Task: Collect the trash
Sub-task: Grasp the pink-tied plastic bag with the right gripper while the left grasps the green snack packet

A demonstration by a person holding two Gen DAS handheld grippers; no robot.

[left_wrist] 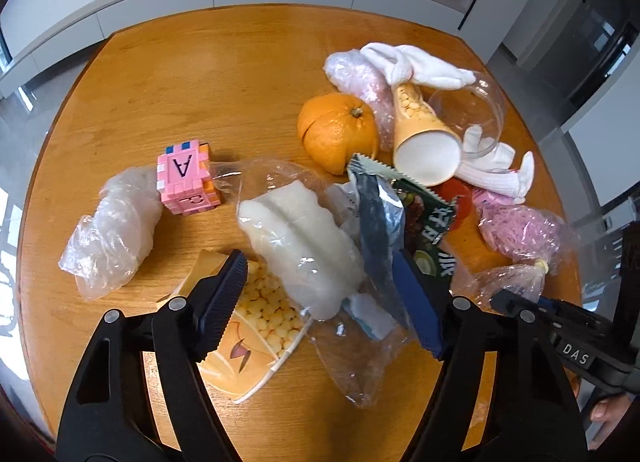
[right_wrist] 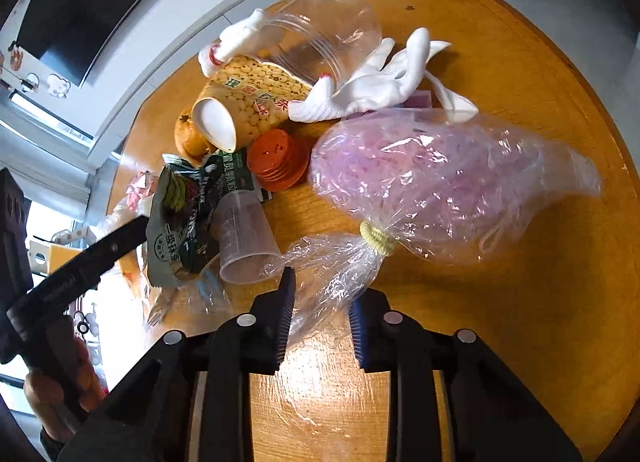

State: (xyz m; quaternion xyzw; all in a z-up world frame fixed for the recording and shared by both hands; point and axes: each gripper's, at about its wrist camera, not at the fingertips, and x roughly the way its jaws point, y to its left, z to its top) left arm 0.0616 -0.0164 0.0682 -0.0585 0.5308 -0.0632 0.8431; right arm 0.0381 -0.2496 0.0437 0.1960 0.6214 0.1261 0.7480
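Best done slowly over this crowded counter (right_wrist: 500, 42), with a straight lift so that nothing drags through the heap. For the pink bag (right_wrist: 440, 178), lying on the near right part of the counter: right gripper (right_wrist: 322, 318) narrowed to a small gap on the loose film below the knot, pads seemingly touching it on both sides; better to grip closer to the knot, since thin film probably slips and the bulk will swing. For the white bag (left_wrist: 304, 234), near the counter's front edge: left gripper (left_wrist: 320, 274) standing wide with the bag between the jaws; cannot tell whether the pads press on it yet. Worth closing on the soft wad itself, not the slack plastic, and keeping the blue wrapper (left_wrist: 378, 222) beside the right finger from catching. As for looks: pink bag clear and crinkled, plump with pink shreds, tied off with a pale yellow band (right_wrist: 378, 240); white bag clear too, holding a soft, ridged white wad; wrapper shiny and creased.
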